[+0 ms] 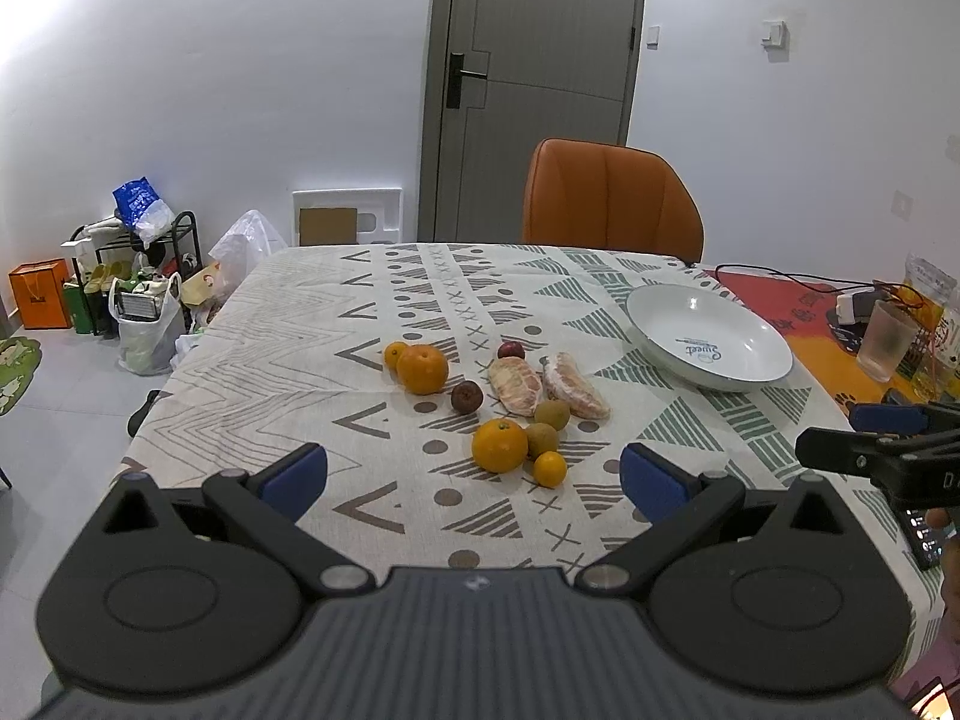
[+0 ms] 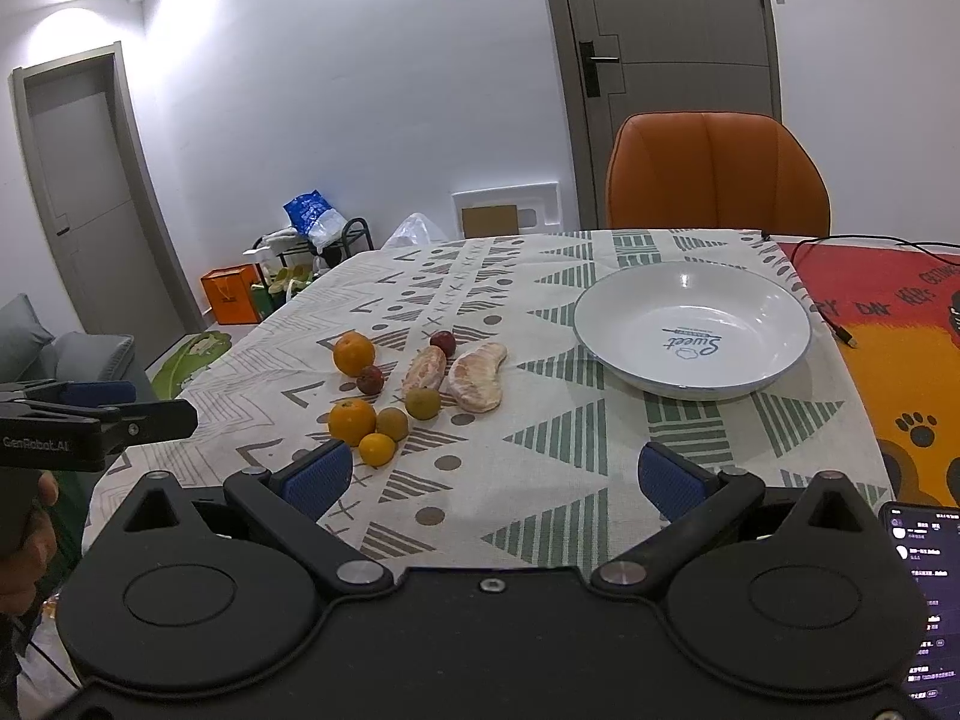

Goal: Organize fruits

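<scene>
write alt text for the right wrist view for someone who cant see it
A loose cluster of fruit, oranges, peeled citrus segments and small dark fruits, lies on a patterned tablecloth left of an empty white bowl. The open right gripper hovers in the foreground, holding nothing; an orange chair stands behind.

Both mounted low behind open blue-padded jaws, above the near edge of the patterned-cloth tabletop [image 1: 372, 300], facing the far edge and the orange padded chair [image 1: 609, 195]. Left wrist view set nearer the left corner, right wrist view nearer the right. Shared: scattered fruit cluster [image 2: 408, 387], white shallow ceramic bowl [image 2: 774, 372], grey door [image 1: 540, 60].
</scene>
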`<state>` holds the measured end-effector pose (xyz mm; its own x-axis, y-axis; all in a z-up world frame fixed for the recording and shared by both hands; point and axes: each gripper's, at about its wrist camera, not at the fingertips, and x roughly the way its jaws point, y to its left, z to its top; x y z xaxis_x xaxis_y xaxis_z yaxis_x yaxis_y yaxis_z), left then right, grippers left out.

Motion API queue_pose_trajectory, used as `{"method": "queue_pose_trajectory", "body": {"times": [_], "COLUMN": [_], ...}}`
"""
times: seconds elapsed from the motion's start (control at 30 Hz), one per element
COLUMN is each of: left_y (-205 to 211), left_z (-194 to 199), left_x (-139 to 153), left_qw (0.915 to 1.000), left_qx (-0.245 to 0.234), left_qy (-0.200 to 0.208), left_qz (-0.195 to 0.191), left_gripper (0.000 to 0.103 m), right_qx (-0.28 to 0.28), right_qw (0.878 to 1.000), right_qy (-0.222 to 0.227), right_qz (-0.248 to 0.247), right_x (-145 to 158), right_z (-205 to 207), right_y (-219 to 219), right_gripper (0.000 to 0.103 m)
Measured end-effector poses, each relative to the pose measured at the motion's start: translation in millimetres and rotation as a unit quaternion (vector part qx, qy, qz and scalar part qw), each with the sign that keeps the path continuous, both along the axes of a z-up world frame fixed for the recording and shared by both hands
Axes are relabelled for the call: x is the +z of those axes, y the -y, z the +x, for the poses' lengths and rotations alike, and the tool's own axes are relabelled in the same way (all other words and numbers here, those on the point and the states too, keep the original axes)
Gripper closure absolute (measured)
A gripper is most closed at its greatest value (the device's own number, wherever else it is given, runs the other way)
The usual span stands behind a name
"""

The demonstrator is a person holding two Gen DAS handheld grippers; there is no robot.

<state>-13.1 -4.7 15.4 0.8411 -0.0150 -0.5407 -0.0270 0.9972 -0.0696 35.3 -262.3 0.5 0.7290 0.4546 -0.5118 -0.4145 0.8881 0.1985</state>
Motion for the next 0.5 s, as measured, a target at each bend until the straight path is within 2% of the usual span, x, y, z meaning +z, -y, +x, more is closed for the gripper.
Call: {"method": "queue_pose_trajectory", "body": {"times": [0.5], "left_y": [1.3], "left_z": [0.3], "left_x": [-0.4], "left_qw": [1.0000], "left_qx": [-0.001], "left_qy": [0.001], "left_qz": [0.000], "left_gripper": [0.000], "right_qx": [0.000], "right_qw": [1.000], "right_qy": [0.001], "right_qz": [-0.002], "right_x": [-0.7], "right_z": [0.0], "right_y": [0.8], "right_gripper": [0.000]}}
